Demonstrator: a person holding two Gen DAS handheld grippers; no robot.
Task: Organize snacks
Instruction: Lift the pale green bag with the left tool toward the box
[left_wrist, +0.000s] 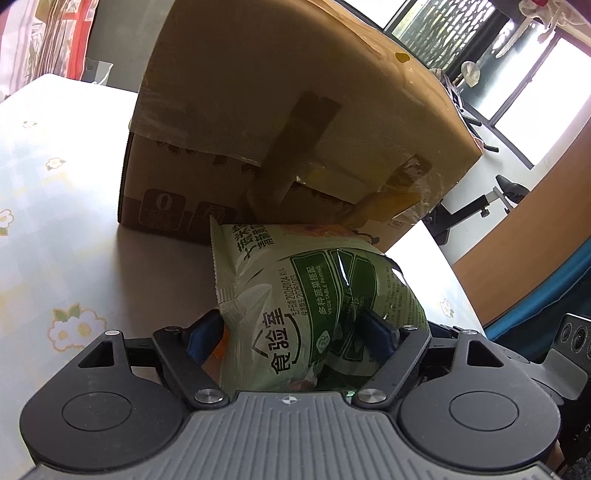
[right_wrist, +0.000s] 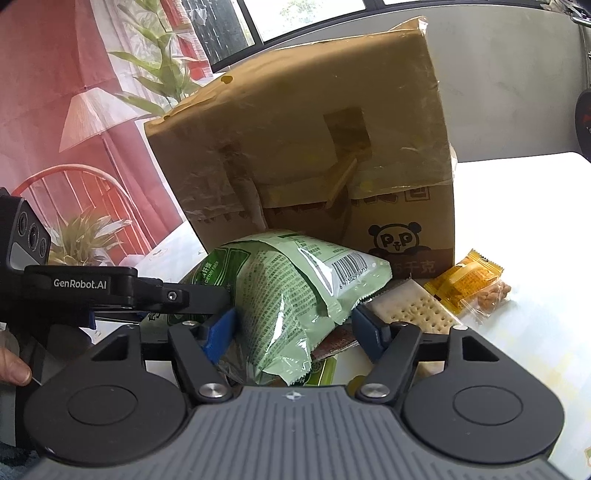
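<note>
A green snack bag (left_wrist: 303, 295) with Chinese print lies in front of a brown cardboard box (left_wrist: 295, 103). My left gripper (left_wrist: 291, 332) is shut on one end of the bag. In the right wrist view the same green bag (right_wrist: 291, 295) sits between my right gripper's (right_wrist: 295, 328) blue pads, which press its other end. The box (right_wrist: 314, 147) stands just behind, its flap folded over. The left gripper's arm (right_wrist: 110, 291) reaches in from the left.
A cracker pack (right_wrist: 413, 310) and a yellow snack packet (right_wrist: 469, 284) lie on the white floral table (right_wrist: 517, 332) right of the bag, near the box. More wrappers lie under the bag. A chair and plants stand beyond the table's left edge.
</note>
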